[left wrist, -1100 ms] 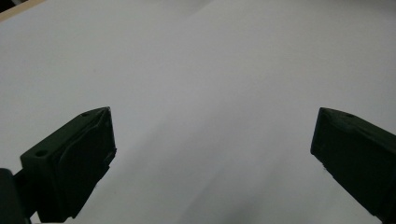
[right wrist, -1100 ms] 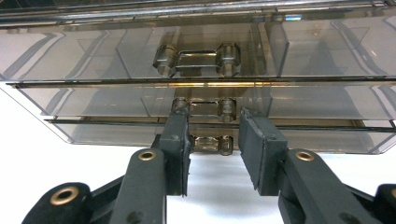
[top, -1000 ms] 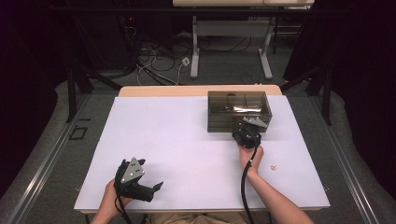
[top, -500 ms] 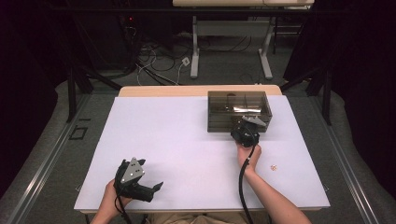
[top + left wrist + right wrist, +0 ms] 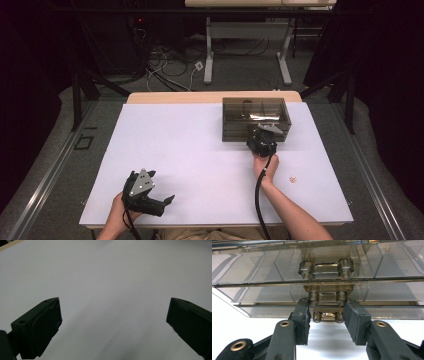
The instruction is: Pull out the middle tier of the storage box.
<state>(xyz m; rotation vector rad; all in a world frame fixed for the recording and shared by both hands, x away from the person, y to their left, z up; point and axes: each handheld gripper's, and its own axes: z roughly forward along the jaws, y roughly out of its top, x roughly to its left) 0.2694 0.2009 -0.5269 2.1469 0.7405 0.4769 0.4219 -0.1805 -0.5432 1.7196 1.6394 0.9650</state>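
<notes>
Drawer box: a smoky, see-through drawer box (image 5: 256, 117) stood at the upper right of the white worktop (image 5: 200, 165) in the high view, near the far edge; in the right gripper view it spanned the upper half of the frame as three stacked drawers.
Handles: each drawer front carried a small clear handle at centre; the lowest handle (image 5: 328, 317) sat at mid-frame in the right gripper view, with the other two stacked above it.
Right gripper: the right gripper (image 5: 327, 318) was at the front of the box, just below it in the high view, held in the person's right hand (image 5: 265, 165).
Right jaws: narrowed to either side of the lowest handle, one pad at each end; the left pad looked to be touching, the right very close, and I could not tell whether they pressed on it.
Left gripper: the left gripper (image 5: 150, 197) lay at the lower left of the high view, near the front edge of the worktop, well apart from the box, held in the left hand (image 5: 120, 212).
Left jaws: wide apart, with bare white worktop between them in the left gripper view.
Small item: a tiny pale object (image 5: 293, 178) lay on the worktop to the right of the right forearm; too small to identify.
</notes>
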